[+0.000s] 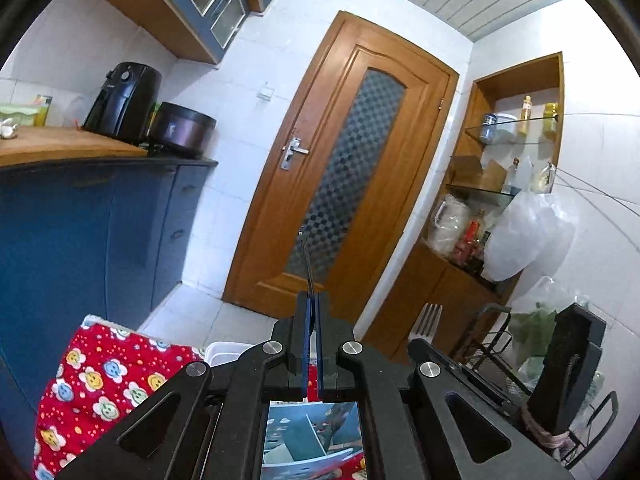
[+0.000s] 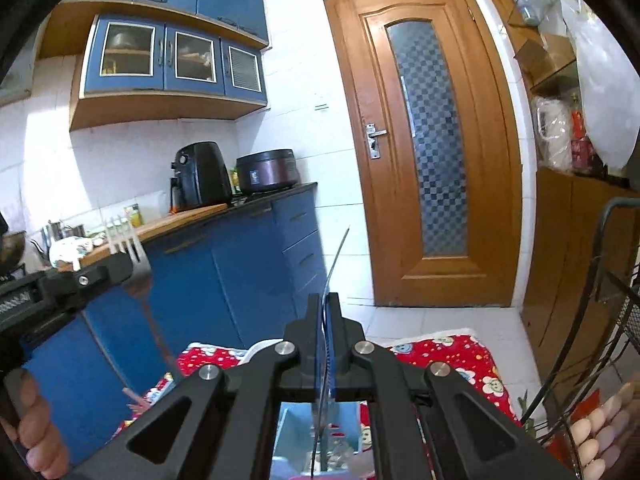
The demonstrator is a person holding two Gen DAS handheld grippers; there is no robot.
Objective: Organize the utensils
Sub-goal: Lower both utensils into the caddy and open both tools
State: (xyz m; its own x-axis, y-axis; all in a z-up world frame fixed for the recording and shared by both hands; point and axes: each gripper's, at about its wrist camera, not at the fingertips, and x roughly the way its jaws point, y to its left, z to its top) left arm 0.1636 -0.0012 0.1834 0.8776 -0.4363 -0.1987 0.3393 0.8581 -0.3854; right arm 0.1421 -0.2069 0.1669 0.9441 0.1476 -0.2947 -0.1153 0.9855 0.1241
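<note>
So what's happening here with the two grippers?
A person holds both up in mid-air, facing the wooden door. The left gripper is shut on a silver metal fork, and the right gripper is shut on a second silver fork; each looks edge-on from its own camera. Below lie a red flower-patterned cloth and a white plastic tray. Neither fork is put away yet.

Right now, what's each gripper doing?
Left gripper: closed on a fork.
Right gripper: closed on a second fork.
</note>
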